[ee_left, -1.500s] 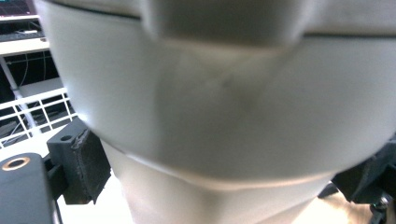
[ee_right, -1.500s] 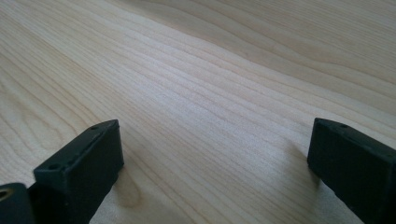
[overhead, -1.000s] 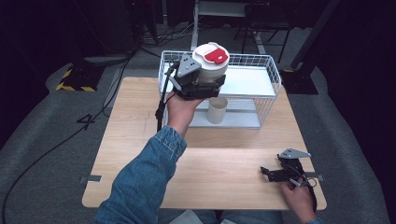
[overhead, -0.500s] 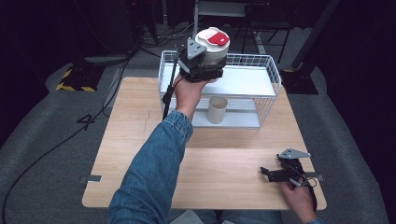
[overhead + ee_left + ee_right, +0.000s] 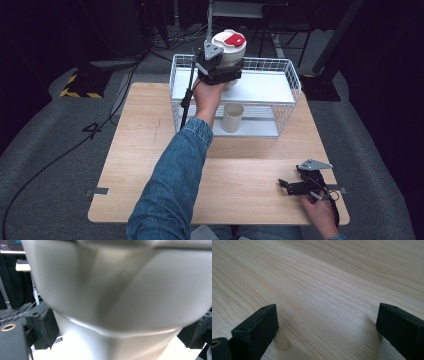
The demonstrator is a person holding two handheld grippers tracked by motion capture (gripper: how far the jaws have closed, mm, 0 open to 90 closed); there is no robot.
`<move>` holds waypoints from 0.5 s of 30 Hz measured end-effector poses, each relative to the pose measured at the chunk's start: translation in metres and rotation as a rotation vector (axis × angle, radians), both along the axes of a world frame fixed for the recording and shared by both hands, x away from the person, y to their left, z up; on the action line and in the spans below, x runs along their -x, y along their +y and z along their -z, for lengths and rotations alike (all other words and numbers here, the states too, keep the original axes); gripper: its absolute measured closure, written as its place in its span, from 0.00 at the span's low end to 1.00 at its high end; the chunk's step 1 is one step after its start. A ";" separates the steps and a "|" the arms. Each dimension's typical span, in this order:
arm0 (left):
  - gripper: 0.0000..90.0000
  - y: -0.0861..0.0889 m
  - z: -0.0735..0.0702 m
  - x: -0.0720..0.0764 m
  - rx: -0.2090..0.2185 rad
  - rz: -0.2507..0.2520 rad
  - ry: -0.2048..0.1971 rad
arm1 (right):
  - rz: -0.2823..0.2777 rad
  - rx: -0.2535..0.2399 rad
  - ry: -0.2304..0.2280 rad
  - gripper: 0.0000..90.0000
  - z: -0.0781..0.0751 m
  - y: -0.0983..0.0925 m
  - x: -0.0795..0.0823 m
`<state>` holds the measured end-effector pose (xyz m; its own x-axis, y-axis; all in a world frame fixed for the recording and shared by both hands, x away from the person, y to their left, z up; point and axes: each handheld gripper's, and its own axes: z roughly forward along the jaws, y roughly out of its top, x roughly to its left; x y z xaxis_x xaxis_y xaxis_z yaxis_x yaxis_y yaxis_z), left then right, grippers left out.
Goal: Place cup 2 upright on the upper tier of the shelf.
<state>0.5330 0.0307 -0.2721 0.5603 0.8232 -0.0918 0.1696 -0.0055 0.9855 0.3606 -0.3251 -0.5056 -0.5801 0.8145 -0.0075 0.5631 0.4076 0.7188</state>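
I am holding the white lidded container (image 5: 229, 48) clamped in the left gripper (image 5: 218, 67) above the wire rack's (image 5: 290, 85) top shelf. The right gripper (image 5: 296, 186) is resting wide on the desk (image 5: 140, 150), gripping nothing.

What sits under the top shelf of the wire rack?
A beige cup stands upright on the lower shelf of the wire rack. The person's left hand and the top shelf cover the space behind it.

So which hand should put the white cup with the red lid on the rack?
Left. The left gripper already holds the cup over the wire rack's top shelf. The right gripper lies open on the table, far from the rack.
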 end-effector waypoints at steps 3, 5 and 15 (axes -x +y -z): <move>0.11 -0.004 0.005 -0.004 -0.001 -0.006 0.013 | -0.001 0.000 0.000 0.05 0.000 0.000 0.000; 0.11 -0.006 0.007 -0.006 0.003 -0.005 0.026 | 0.000 0.000 0.000 0.05 0.000 0.000 0.000; 0.11 -0.012 0.016 -0.013 -0.004 -0.018 0.059 | 0.000 0.000 -0.001 0.05 0.000 0.000 0.000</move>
<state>0.5463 0.0191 -0.2885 0.5394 0.8334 -0.1207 0.2274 -0.0062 0.9738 0.3605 -0.3251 -0.5056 -0.5802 0.8144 -0.0075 0.5626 0.4075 0.7193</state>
